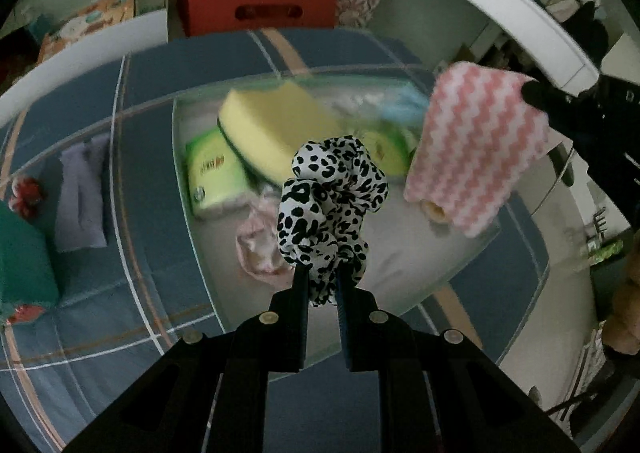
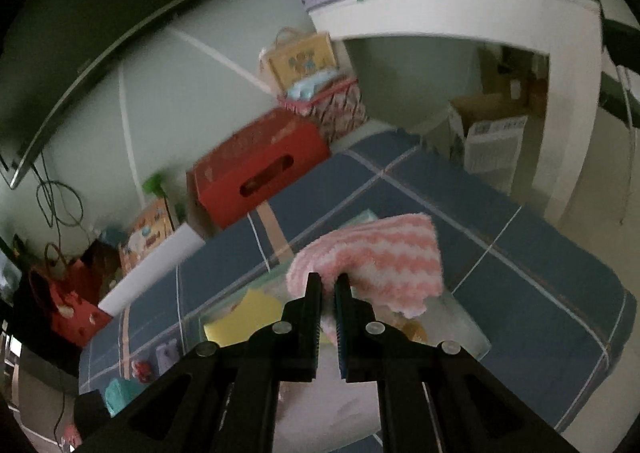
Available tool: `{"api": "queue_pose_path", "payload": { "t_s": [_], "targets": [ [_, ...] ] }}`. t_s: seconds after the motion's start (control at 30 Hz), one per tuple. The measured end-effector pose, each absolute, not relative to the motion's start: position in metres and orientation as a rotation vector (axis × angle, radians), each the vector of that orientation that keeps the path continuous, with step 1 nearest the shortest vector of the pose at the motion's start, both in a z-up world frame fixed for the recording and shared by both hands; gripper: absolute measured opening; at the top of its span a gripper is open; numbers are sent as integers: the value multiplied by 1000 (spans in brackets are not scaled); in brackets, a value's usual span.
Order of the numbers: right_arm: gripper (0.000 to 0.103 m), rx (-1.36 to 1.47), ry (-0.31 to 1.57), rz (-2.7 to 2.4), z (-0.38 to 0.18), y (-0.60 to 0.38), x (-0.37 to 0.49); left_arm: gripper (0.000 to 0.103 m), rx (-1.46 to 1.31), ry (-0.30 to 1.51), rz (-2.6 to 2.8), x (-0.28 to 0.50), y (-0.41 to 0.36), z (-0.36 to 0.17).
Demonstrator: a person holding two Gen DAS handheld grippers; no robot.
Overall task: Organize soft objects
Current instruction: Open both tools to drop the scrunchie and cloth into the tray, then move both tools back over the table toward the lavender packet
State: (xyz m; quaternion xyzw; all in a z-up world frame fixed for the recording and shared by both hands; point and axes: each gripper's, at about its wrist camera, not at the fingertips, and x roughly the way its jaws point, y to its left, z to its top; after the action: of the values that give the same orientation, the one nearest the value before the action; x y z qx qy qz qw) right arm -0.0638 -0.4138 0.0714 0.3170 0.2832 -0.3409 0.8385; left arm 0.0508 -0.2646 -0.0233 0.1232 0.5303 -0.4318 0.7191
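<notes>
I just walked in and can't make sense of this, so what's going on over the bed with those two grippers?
A person is sorting soft things with a handheld gripper in each hand. The left gripper is shut on a black-and-white spotted scrunchie, and the right gripper is shut on a pink-and-white zigzag cloth. Both hang above a clear bin on the blue plaid bed; the bin already holds a yellow sponge and a few other items. Nothing has been dropped in yet.
</notes>
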Motion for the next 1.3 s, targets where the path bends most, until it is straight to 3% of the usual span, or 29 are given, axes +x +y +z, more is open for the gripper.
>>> {"api": "queue_pose_path", "payload": {
  "t_s": [0.63, 0.8, 1.0, 1.13, 1.2, 1.3],
  "targets": [
    [11, 686, 932, -681, -16, -419, -17, 16, 286, 1262, -893, 65, -278, -51],
    [11, 699, 935, -666, -13, -416, -16, 31, 281, 1275, -882, 65, -269, -49],
    [33, 647, 888, -680, 10, -407, -18, 46, 268, 1251, -879, 65, -258, -32],
    [52, 600, 847, -699, 30, -399, -19, 51, 255, 1220, -901, 64, -251, -17],
    [55, 570, 835, -721, 38, -396, -19, 62, 247, 1215, -911, 63, -248, -12],
    [58, 543, 824, -737, 45, -393, -18, 62, 243, 1204, -920, 62, -242, -5]
  ]
}}
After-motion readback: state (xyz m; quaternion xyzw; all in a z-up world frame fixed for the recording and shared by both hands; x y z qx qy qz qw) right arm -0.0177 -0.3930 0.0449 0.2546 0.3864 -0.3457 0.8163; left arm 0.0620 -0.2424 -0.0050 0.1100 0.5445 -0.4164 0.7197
